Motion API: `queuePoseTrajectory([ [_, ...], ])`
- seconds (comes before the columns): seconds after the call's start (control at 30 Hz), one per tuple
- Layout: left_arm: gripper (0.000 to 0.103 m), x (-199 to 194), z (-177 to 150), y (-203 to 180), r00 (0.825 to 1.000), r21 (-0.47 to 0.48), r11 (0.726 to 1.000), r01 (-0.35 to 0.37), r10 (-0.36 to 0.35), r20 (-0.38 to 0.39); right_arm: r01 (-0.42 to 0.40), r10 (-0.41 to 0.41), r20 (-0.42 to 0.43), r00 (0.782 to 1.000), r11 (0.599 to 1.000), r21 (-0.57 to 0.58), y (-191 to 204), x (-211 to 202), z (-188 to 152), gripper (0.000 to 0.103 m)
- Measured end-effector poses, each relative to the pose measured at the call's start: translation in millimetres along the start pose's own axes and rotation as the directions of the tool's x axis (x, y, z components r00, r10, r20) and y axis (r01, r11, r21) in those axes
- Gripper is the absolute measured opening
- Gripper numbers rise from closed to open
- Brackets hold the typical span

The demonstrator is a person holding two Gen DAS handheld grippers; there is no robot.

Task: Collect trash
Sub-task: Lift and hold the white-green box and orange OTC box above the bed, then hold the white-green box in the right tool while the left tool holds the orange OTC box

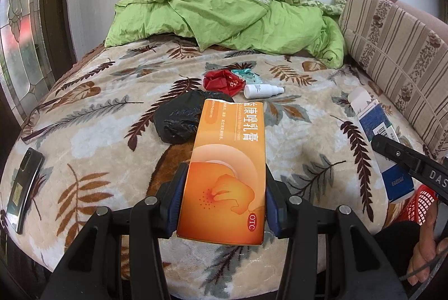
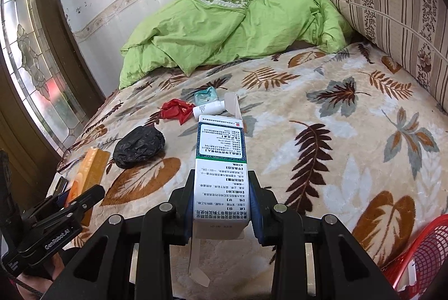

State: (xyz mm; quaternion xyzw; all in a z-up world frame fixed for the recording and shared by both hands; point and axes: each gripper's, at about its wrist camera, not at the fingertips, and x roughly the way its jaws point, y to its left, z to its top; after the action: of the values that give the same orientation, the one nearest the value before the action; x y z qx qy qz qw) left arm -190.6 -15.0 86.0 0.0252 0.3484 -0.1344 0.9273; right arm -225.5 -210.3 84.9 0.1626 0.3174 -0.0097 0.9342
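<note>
Orange box (image 1: 226, 171) clamped in left gripper (image 1: 224, 199), long axis pointing ahead toward bed's far edge. White box (image 2: 219, 176) likewise pinched lengthwise in right gripper (image 2: 221, 204), both held level above blanket (image 2: 322, 148).

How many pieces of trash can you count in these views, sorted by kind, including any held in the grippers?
Cardboard boxes: 2, the orange box in the left gripper and the white and blue box in the right gripper
Crumpled bags or wrappers: 3, the black bag, red wrapper and teal wrapper
Bottles: 1, the white bottle
Total: 6
</note>
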Motion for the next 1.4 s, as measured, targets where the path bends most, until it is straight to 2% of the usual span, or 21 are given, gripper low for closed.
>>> queuePoseTrajectory([
  [0.33,0.047,-0.3,3.7,-12.2,0.999,0.031,0.998,-0.05,0.049,0.015,-0.016,0.016,-0.003,1.0,1.0,-0.002,-0.1,2.1,0.1,0.035],
  [0.83,0.047,-7.0,4.2,-17.5,0.997,0.073,0.995,-0.072,0.07,0.035,-0.013,0.013,-0.003,1.0,1.0,-0.006,1.2,2.3,-1.1,0.035],
  [1.4,0.047,-10.5,6.0,-12.5,0.995,0.059,0.994,-0.092,0.089,0.043,-0.012,0.012,-0.004,1.0,1.0,-0.006,1.4,2.3,-1.6,0.035],
])
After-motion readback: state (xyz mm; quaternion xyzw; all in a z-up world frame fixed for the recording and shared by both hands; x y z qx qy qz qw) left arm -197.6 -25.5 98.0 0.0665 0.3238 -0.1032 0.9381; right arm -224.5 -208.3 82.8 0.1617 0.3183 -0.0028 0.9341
